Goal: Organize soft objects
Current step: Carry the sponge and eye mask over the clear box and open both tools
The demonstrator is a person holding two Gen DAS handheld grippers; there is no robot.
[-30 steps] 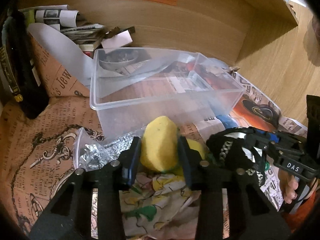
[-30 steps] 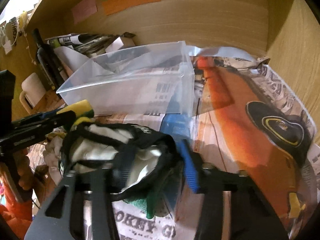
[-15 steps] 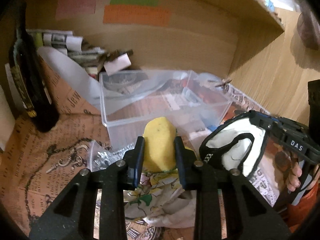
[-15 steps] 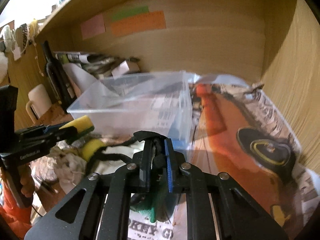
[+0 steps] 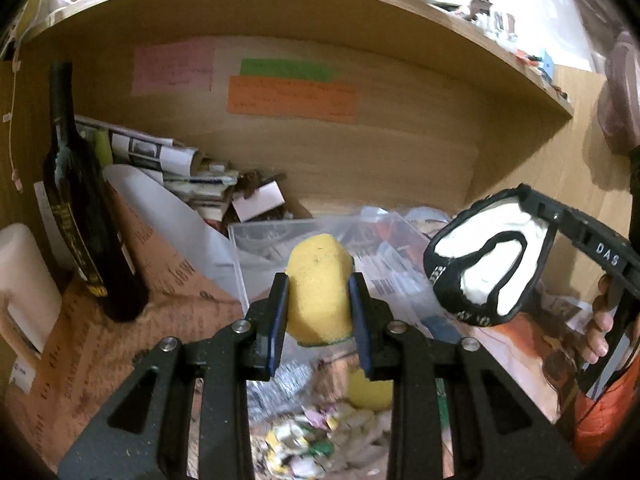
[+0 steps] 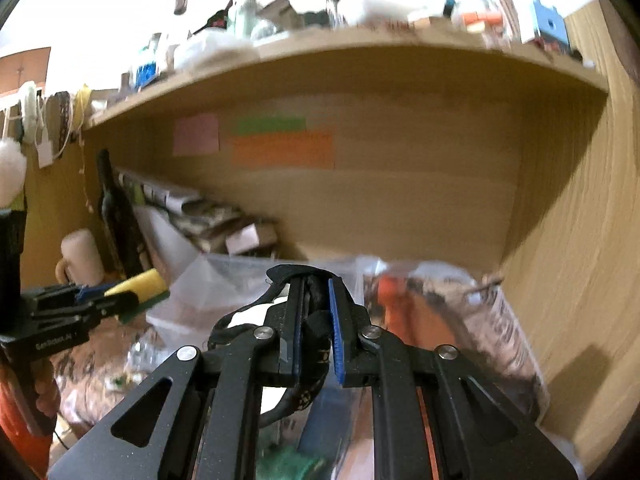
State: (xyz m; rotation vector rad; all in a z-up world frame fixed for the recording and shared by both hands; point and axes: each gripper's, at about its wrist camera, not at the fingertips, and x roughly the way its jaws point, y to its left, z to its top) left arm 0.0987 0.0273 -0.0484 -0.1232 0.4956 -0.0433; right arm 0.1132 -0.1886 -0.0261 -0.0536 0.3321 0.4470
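My left gripper (image 5: pixel 318 312) is shut on a yellow sponge (image 5: pixel 318 288) with a green underside and holds it in the air in front of the clear plastic bin (image 5: pixel 256 240). The sponge also shows in the right wrist view (image 6: pixel 138 286). My right gripper (image 6: pixel 314 320) is shut on a black-trimmed white cloth pouch (image 6: pixel 310 344); the pouch hangs at the right in the left wrist view (image 5: pixel 486 268). A second yellow sponge (image 5: pixel 370 394) and crumpled printed cloth (image 5: pixel 320 444) lie on the desk below.
A dark wine bottle (image 5: pixel 86 232) and a white mug (image 5: pixel 22 280) stand at the left. Rolled newspapers (image 5: pixel 160 160) lie at the back. A silvery bag (image 5: pixel 288 384) lies under the left gripper. A wooden shelf (image 6: pixel 360 56) with clutter runs overhead.
Both grippers have risen from the desk with their loads. The right gripper closed on the pouch and lifted it. The views tilted upward toward the shelf.
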